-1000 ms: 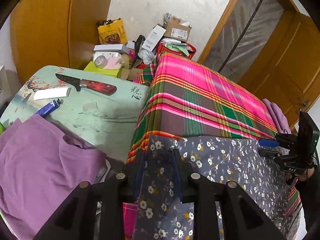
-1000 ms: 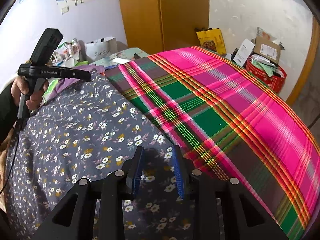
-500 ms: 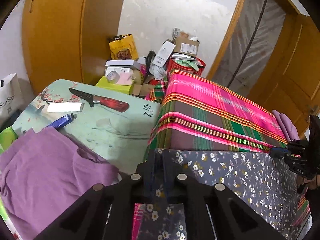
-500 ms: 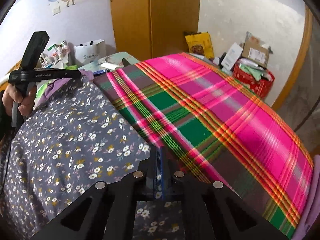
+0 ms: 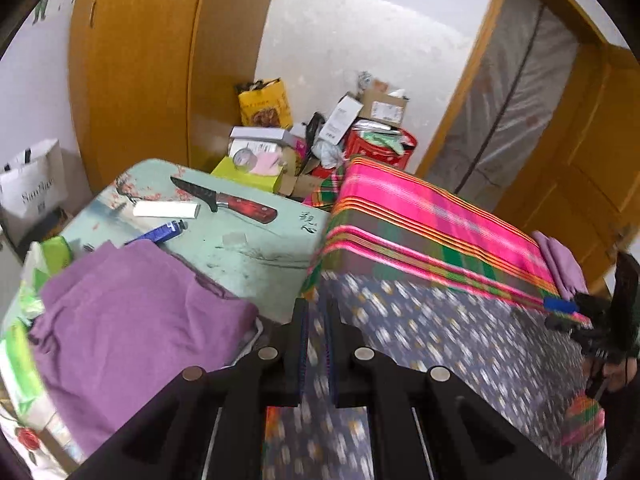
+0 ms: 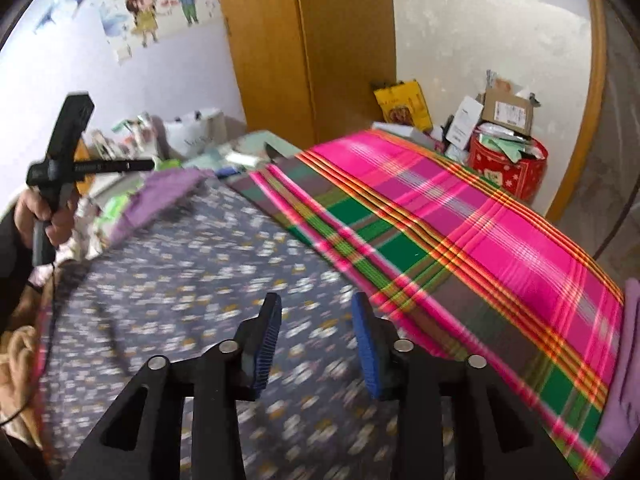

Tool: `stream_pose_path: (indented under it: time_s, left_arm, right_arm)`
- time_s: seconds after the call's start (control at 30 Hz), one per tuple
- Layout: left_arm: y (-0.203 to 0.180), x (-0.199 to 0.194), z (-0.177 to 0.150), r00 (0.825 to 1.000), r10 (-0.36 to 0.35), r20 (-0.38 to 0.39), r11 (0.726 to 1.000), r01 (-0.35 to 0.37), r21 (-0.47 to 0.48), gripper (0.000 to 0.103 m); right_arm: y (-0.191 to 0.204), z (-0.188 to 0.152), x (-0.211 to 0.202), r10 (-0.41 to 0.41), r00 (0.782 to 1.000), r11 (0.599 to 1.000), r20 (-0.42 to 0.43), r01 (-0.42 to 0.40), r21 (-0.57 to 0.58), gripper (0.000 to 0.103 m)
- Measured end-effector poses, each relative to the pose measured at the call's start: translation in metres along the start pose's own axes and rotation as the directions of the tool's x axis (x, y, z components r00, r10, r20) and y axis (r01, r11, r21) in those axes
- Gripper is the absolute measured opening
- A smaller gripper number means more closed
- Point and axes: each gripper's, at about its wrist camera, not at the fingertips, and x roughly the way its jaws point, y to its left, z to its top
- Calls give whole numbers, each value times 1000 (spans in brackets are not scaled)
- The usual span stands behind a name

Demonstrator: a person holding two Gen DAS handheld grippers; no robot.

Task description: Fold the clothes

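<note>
A dark blue floral garment [image 5: 440, 340] lies spread over the near end of a pink and green plaid cloth [image 5: 420, 216]. My left gripper [image 5: 316, 308] is shut on the garment's left edge, which runs up between its pads. In the right wrist view the right gripper [image 6: 316, 304] hangs over the same floral garment [image 6: 180, 272]. Its jaws are opening, the pads stand apart and no cloth is pinched between them. The left gripper [image 6: 146, 165] shows at the far left of that view, held by a hand.
A purple garment [image 5: 132, 312] is heaped on the pale green table [image 5: 260, 248] at the left, with a knife [image 5: 228, 200] behind it. Folded purple cloth [image 5: 560, 264] lies at the plaid's right end. Boxes and a red bin [image 6: 508, 168] crowd the far wall.
The left gripper shut on the floral edge and rose with it. The right gripper shut on the cloth, then opened and let it go while rising.
</note>
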Motion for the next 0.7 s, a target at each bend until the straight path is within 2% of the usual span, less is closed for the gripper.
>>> stream_pose_path:
  time_s: [0.1,0.27,0.33,0.5,0.6,0.7]
  left_arm:
    - [-10,-37,-31,1000,0,7,999,-1,40,7]
    - [-9,-74,-88,999,44,-2,999,-44,31,7]
    - [-3,-78,-115,998,43,-37,999,-43,-5,7]
    - [25,-76,-173,991,70,-115,987,-86,-137,7]
    - [36,-85,-192,996,38,-79,979,-53,-199,7]
    - [35,-91,-200,996,47,-71,975,-62,-215,7]
  right_arm:
    - [20,-16,-29,19,1000,999,18,-19,25,40]
    - [59,-50,-71,26,999,999,28,-27,24,40]
    - [72,-67,-86,52,998,998,33,-53,32,40]
    - [95,-101,-104,57,998,998,18,-58,22,40]
    - [101,-117,-109,27,1000,999,-3,-27,32,40]
    - [101,-132,-118,12,1000,997,-4,-12,71,40]
